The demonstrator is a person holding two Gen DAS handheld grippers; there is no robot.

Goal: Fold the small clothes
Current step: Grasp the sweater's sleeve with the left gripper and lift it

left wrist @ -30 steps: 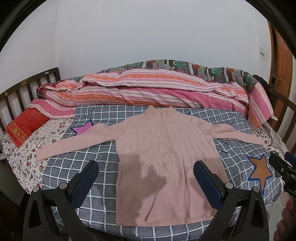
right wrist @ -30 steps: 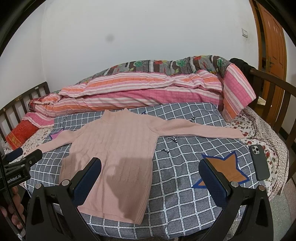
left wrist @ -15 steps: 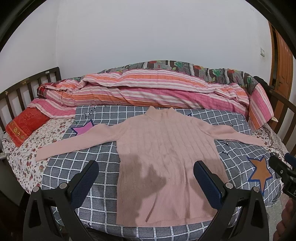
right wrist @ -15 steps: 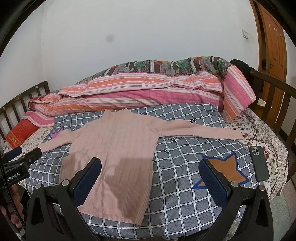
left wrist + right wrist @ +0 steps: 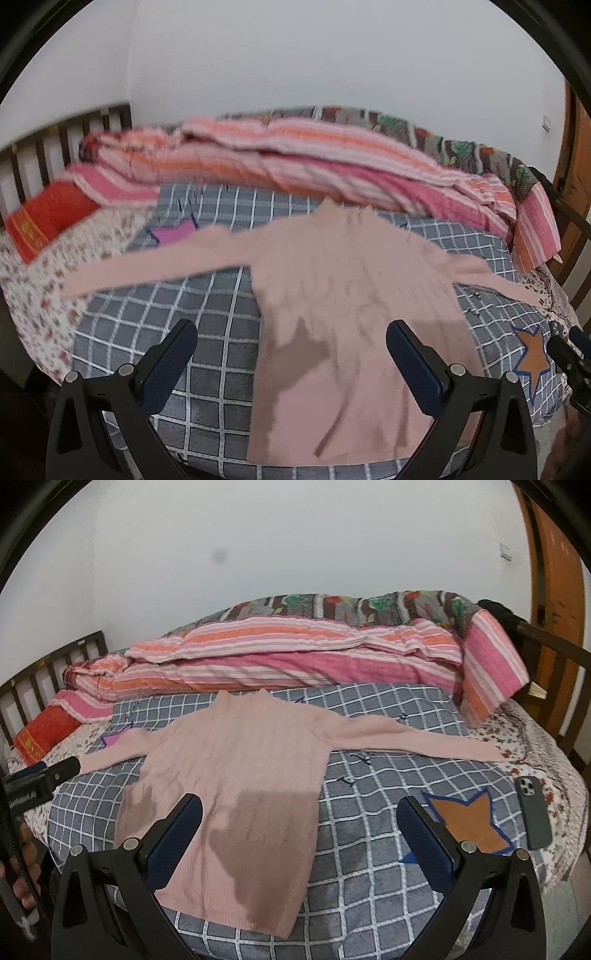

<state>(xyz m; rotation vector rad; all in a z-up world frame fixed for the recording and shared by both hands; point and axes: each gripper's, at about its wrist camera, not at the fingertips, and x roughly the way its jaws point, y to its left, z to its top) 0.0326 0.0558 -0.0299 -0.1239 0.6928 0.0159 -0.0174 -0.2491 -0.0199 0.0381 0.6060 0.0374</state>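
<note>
Basically nothing folded yet: pink sweater (image 5: 236,775) lies flat, face up on the grey checked blanket (image 5: 369,849), both sleeves spread out to the sides, hem twd the near bed edge, so sleeves + body folds all look left to do. Left gripper (image 5: 291,363) hangs over the hem area w/ jaws spread wide, holding nothing, not touching cloth; view is motion-blurred. Right gripper (image 5: 301,832) same: wide apart, empty, above the sweater's right side & blanket, phone (image 5: 535,812) lying near the bed edge.
</note>
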